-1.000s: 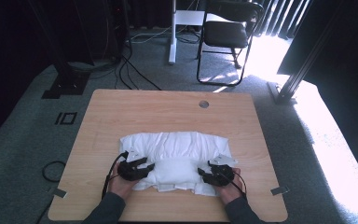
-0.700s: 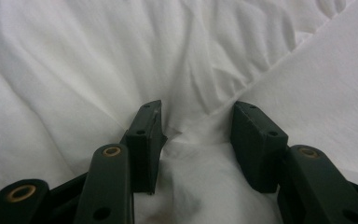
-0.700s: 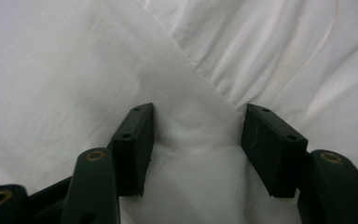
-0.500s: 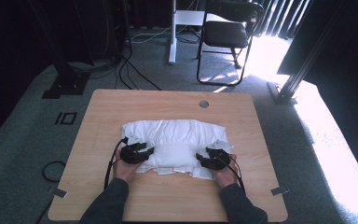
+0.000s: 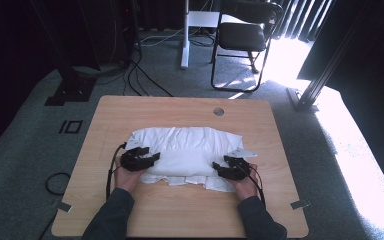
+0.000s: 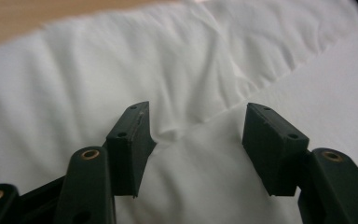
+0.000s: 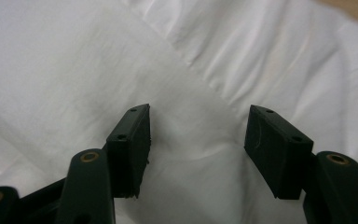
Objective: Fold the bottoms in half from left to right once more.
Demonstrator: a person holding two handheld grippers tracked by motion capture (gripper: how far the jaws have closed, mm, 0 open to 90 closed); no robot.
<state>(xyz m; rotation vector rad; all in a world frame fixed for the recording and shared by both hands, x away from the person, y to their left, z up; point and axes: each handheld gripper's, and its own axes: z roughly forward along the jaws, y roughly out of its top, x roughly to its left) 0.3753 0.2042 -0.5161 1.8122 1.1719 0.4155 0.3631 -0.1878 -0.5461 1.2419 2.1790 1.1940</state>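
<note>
A white pillow in a loose white case [image 5: 187, 150] lies across the middle of the wooden table [image 5: 180, 107]. Ragged folds of the case trail along its near edge [image 5: 190, 180]. My left gripper [image 5: 152, 157] rests at the pillow's left near corner. Its jaws have just been opening and stand apart over the white cloth [image 6: 191, 154], with a small crease between them and no pad pressing. My right gripper [image 5: 219, 167] is at the right near corner, jaws wide over smooth cloth [image 7: 200, 154], not pinching it.
A round cable hole [image 5: 218, 111] sits near the table's far edge. Beyond the table stand a black chair [image 5: 242, 37] and a white post [image 5: 185, 32]. Cables lie on the grey carpet at the left [image 5: 55, 182].
Both hands have moved away from the person, pushing the pillow a little farther up the table. The left gripper's jaws have spread wider.
</note>
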